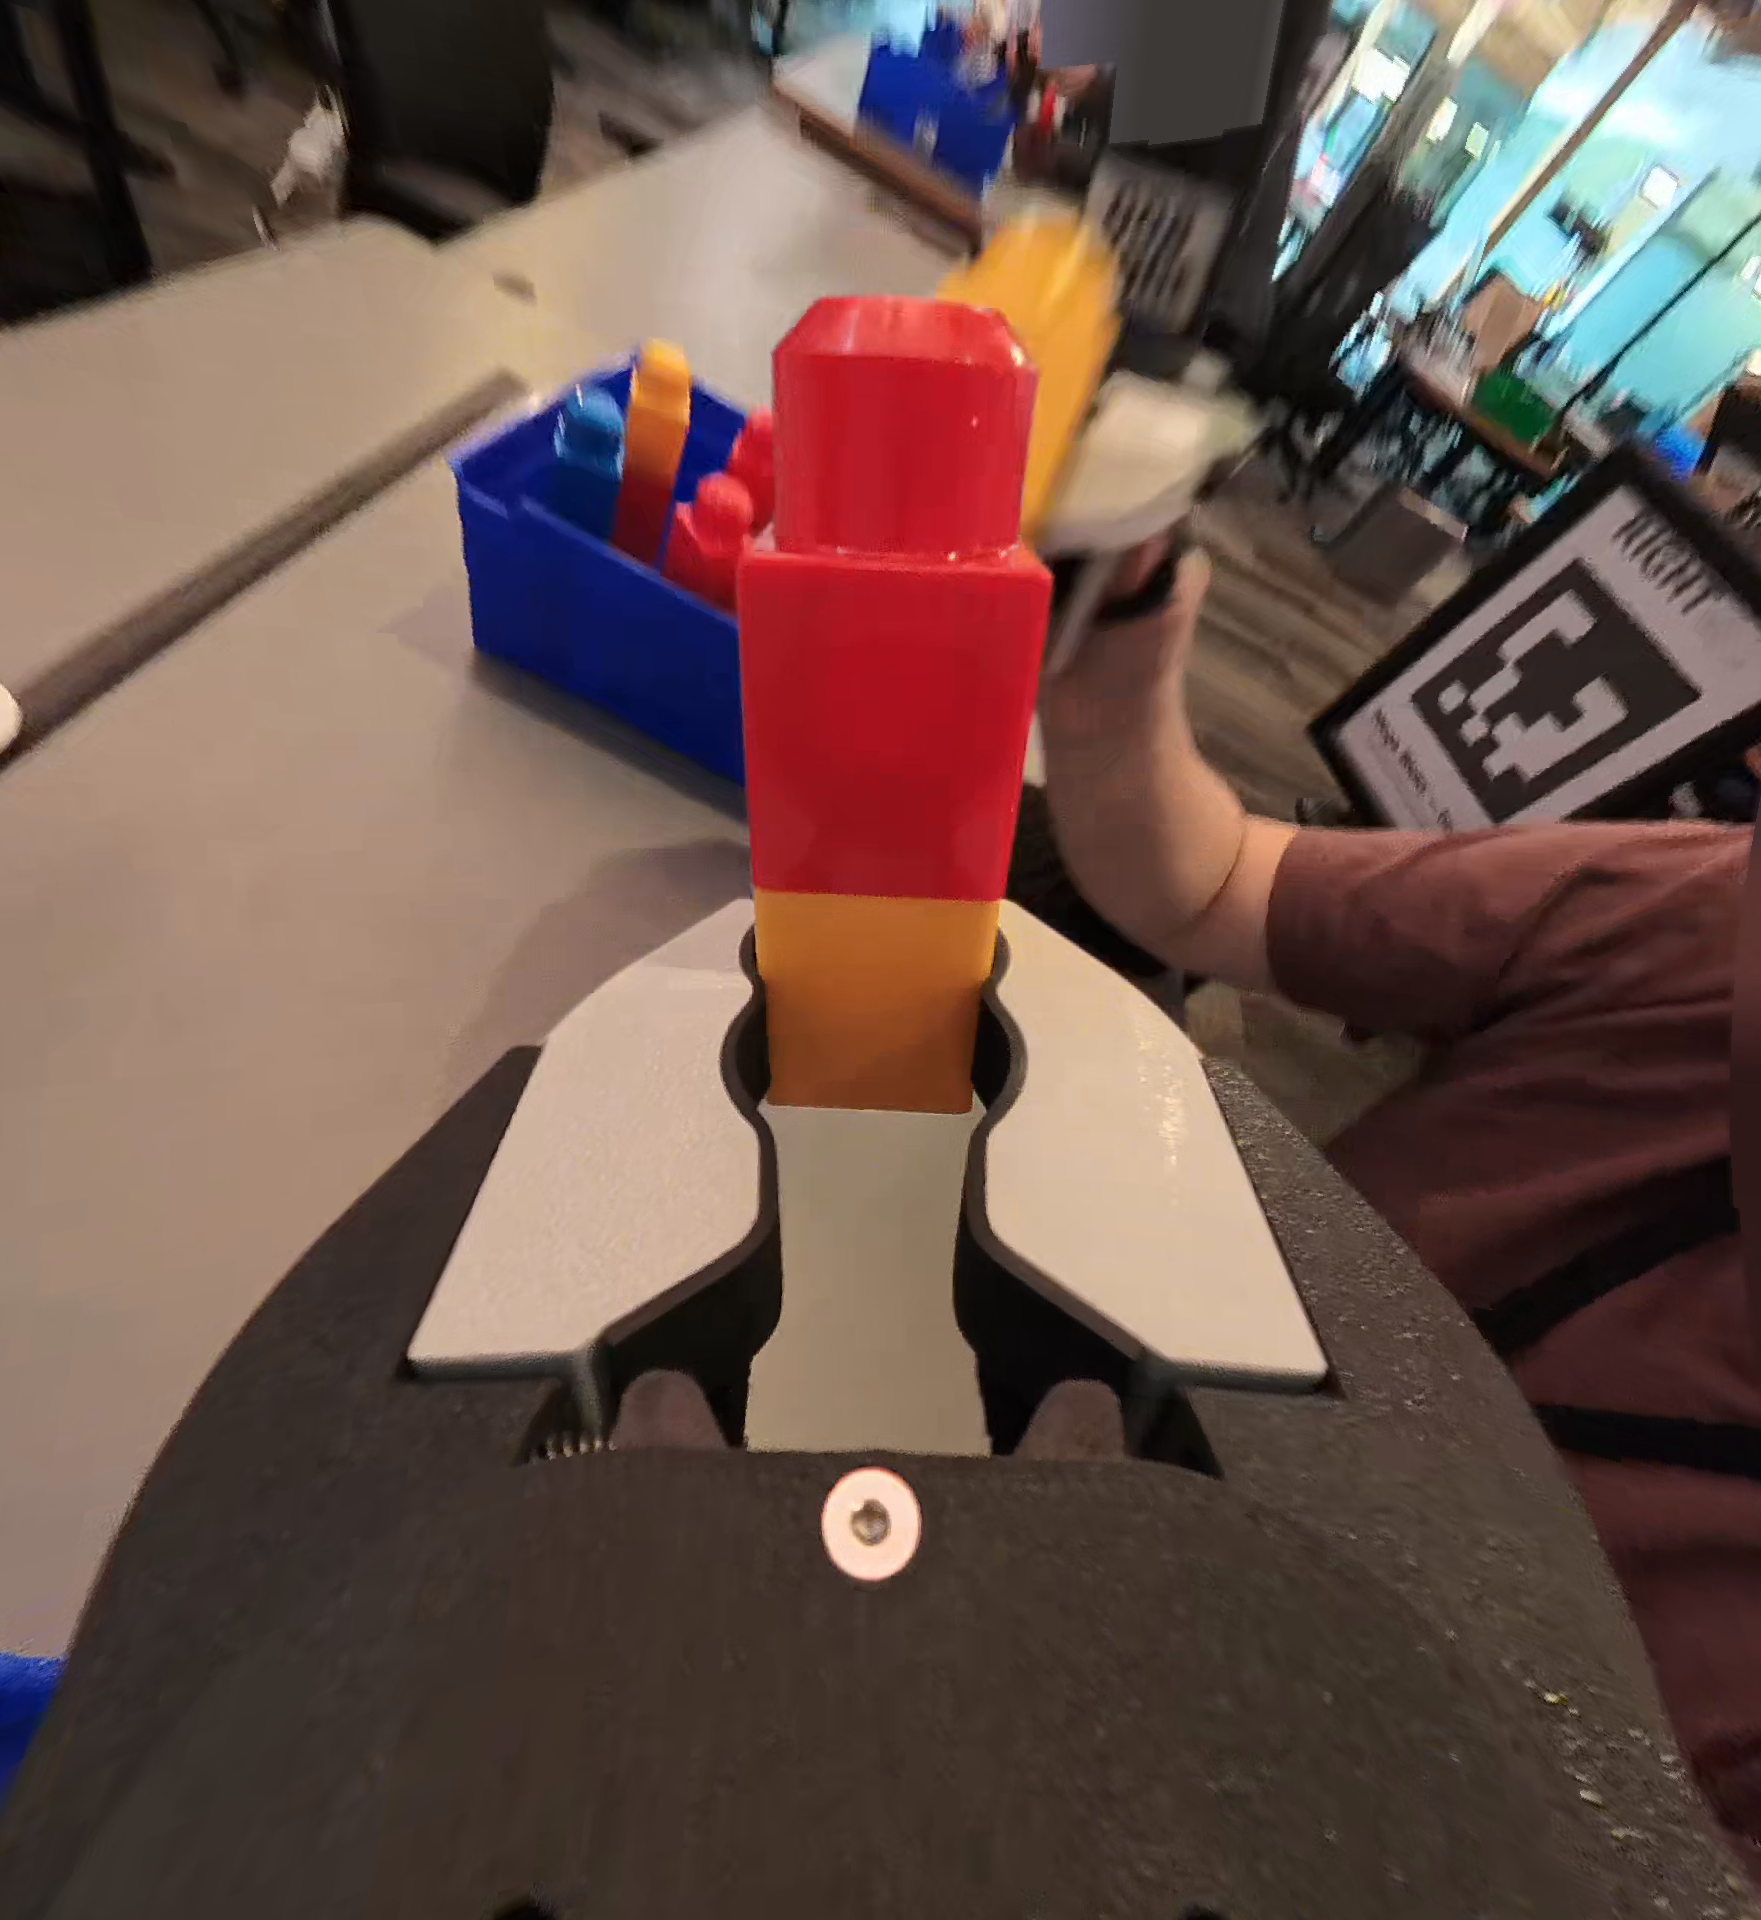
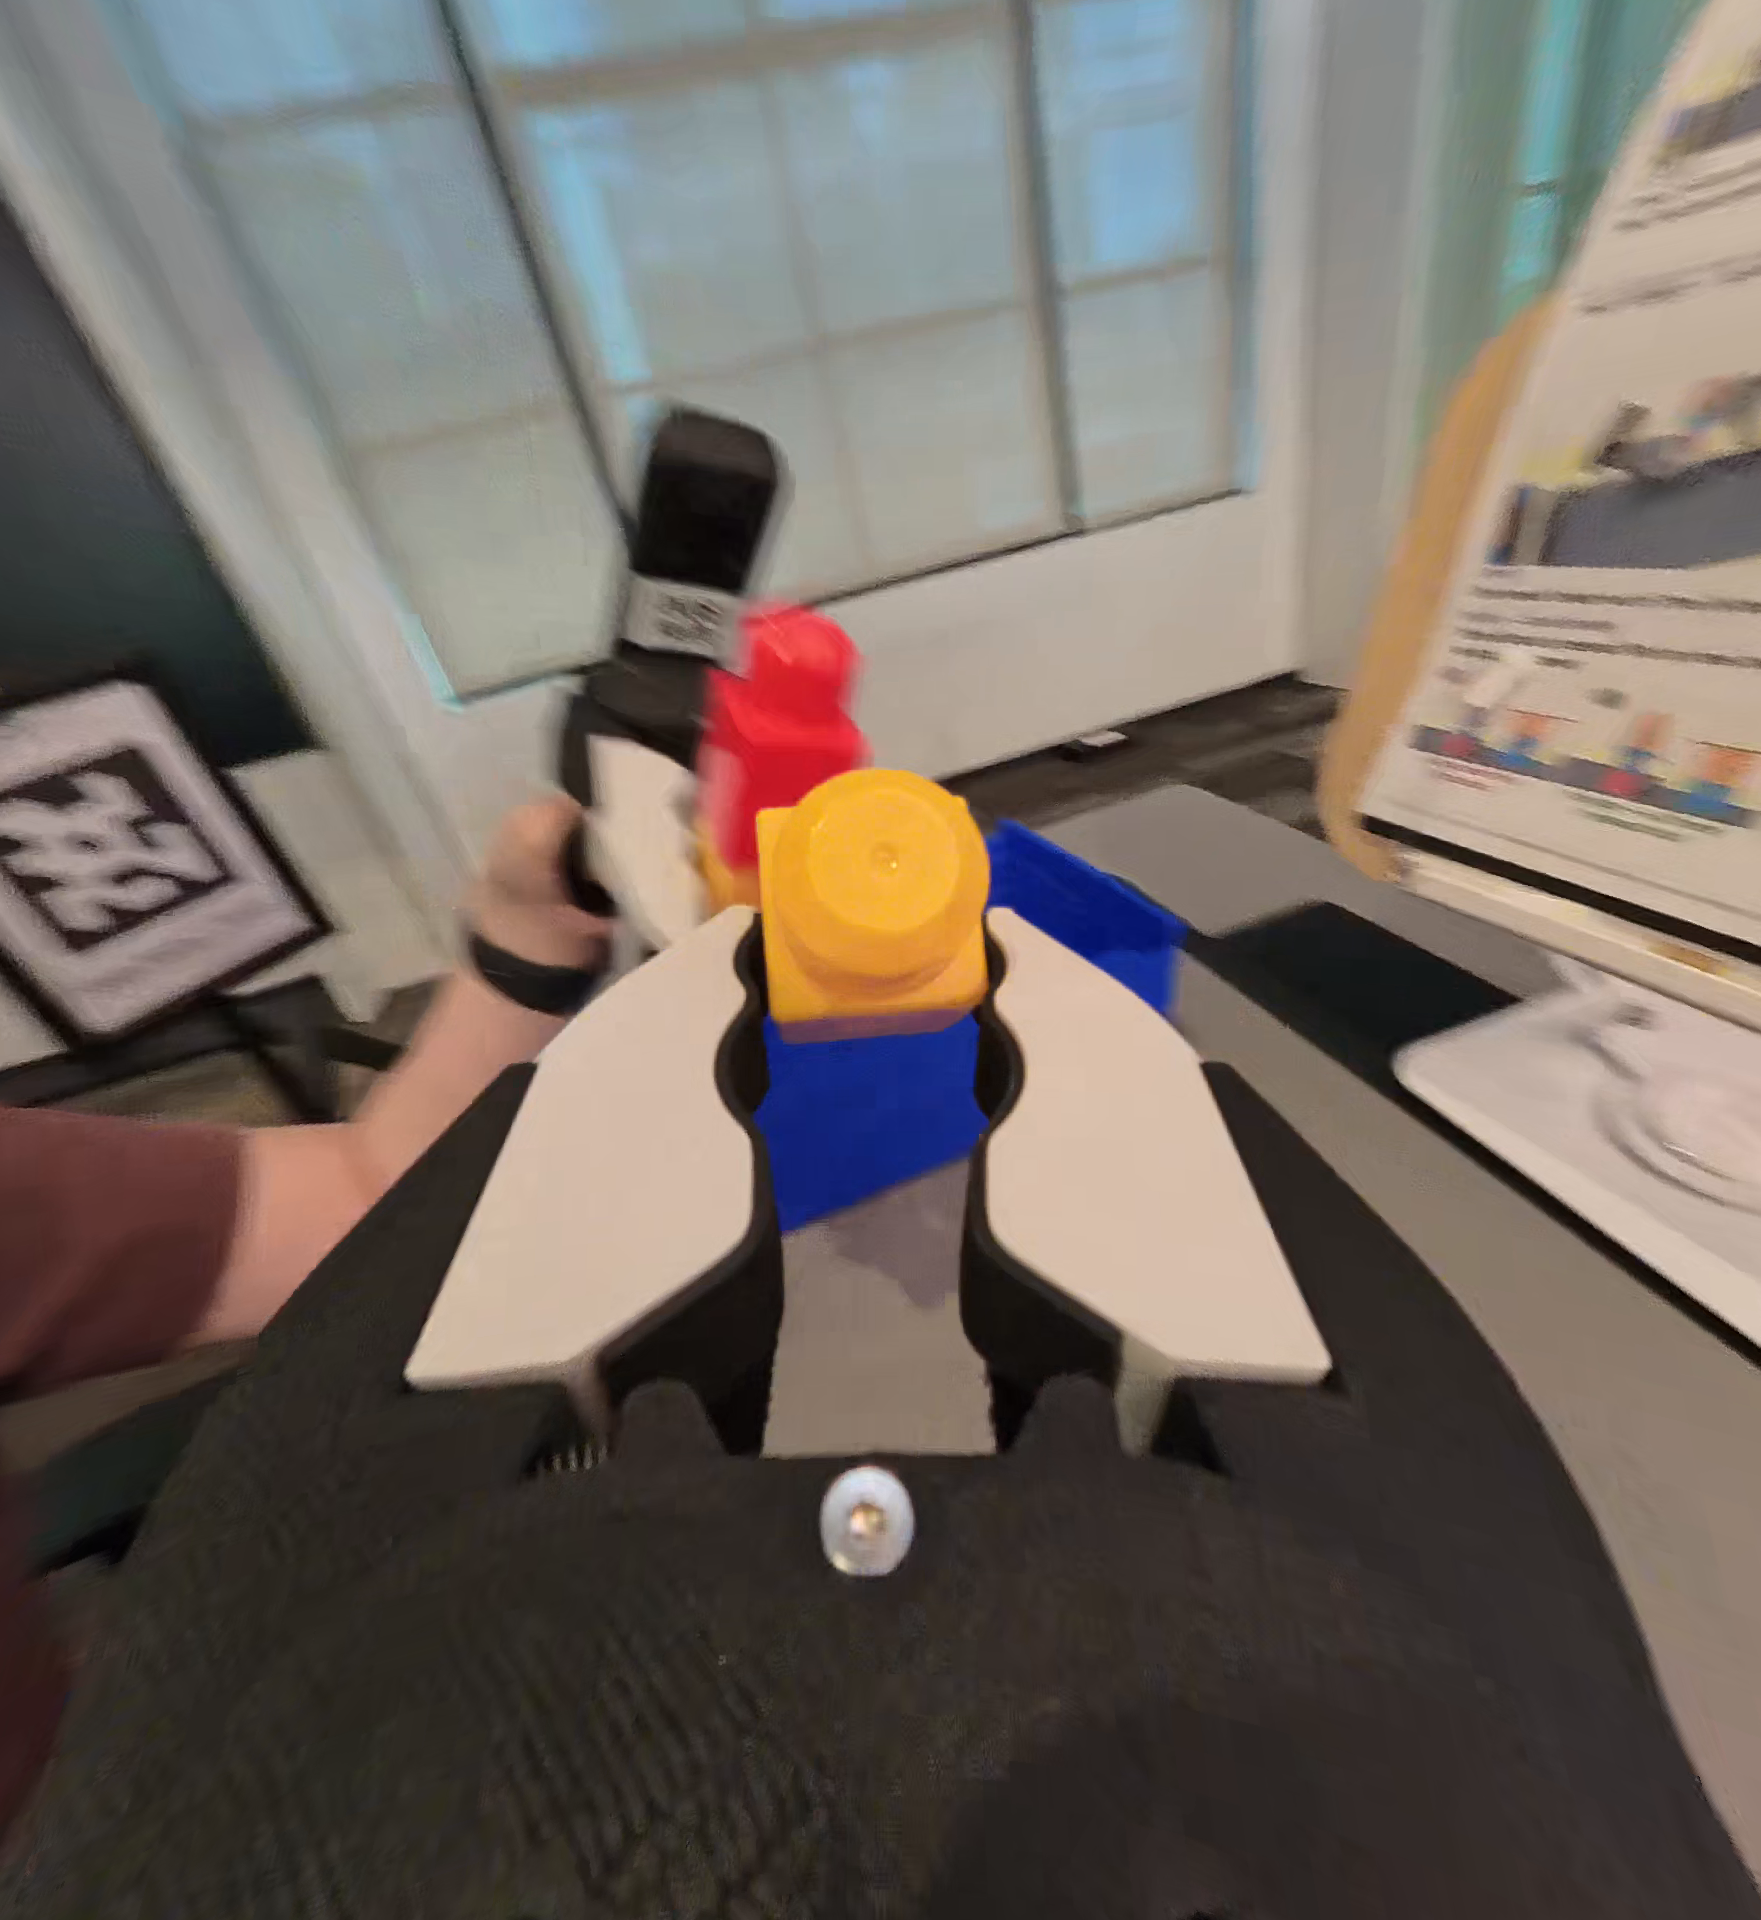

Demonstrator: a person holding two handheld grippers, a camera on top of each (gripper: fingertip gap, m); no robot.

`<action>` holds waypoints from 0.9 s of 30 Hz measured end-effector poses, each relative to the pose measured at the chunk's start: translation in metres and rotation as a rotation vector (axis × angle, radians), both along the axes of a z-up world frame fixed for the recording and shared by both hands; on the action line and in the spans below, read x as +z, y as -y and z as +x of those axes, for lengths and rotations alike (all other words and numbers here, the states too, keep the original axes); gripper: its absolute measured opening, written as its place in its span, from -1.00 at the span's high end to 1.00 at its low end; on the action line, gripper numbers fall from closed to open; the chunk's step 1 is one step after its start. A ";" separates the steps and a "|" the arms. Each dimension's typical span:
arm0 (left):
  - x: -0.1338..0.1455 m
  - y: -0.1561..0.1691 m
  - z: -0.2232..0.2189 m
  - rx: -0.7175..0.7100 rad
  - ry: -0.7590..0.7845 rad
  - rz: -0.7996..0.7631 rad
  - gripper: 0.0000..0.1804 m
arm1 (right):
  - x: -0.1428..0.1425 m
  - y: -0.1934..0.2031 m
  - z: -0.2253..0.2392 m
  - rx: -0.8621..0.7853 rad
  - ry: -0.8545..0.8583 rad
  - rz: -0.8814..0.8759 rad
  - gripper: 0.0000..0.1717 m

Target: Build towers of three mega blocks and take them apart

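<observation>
In the left wrist view my left gripper (image 1: 876, 956) is shut on an orange block (image 1: 871, 997) with a red block (image 1: 891, 675) stacked on its top, held above the grey table (image 1: 232, 883). My right gripper (image 2: 871, 935) is shut on a single orange block (image 2: 871, 894), its stud pointing away from the camera. In the left wrist view the right gripper (image 1: 1115, 488) shows blurred, up and to the right of the red block, with its orange block (image 1: 1052, 322). In the right wrist view the left gripper (image 2: 647, 831) and its red block (image 2: 777, 727) show just behind.
A blue bin (image 1: 585, 613) on the table holds blue, orange and red blocks; it also shows below my right gripper (image 2: 1084, 914). A white tray (image 2: 1634, 1122) and a poster board (image 2: 1634, 520) stand at the right. A framed black-and-white marker (image 1: 1562, 686) stands beyond the table. My hands' fingertips stand some 8 cm from each other.
</observation>
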State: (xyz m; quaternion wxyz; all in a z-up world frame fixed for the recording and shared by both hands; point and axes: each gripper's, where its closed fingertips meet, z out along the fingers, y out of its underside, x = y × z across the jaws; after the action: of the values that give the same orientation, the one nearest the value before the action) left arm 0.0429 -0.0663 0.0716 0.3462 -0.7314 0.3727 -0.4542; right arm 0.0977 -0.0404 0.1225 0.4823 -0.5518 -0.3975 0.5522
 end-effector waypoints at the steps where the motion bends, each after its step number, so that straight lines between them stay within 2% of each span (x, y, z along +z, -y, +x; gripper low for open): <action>1: -0.010 0.000 0.005 -0.010 -0.046 -0.008 0.61 | 0.008 0.010 0.004 0.048 -0.018 -0.017 0.57; 3: -0.028 0.000 0.016 -0.031 -0.132 -0.011 0.61 | 0.009 0.021 0.005 0.107 0.021 -0.050 0.57; 7: -0.057 0.012 0.033 -0.120 -0.285 -0.004 0.61 | -0.003 0.018 0.003 0.105 0.093 -0.072 0.57; 11: -0.068 0.023 0.043 -0.179 -0.353 0.011 0.61 | -0.021 0.022 0.002 0.146 0.224 -0.094 0.57; 18: -0.070 0.041 0.049 -0.271 -0.382 0.036 0.61 | -0.032 0.034 0.012 0.193 0.362 -0.050 0.57; 27: -0.064 0.046 0.048 -0.287 -0.361 0.033 0.61 | -0.041 0.043 0.009 0.254 0.400 -0.081 0.57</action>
State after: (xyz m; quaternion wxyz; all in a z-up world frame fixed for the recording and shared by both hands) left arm 0.0911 -0.1121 0.0078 0.2176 -0.7346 0.5361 -0.3544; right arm 0.1063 -0.0838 0.0814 0.2982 -0.6146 -0.5290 0.5035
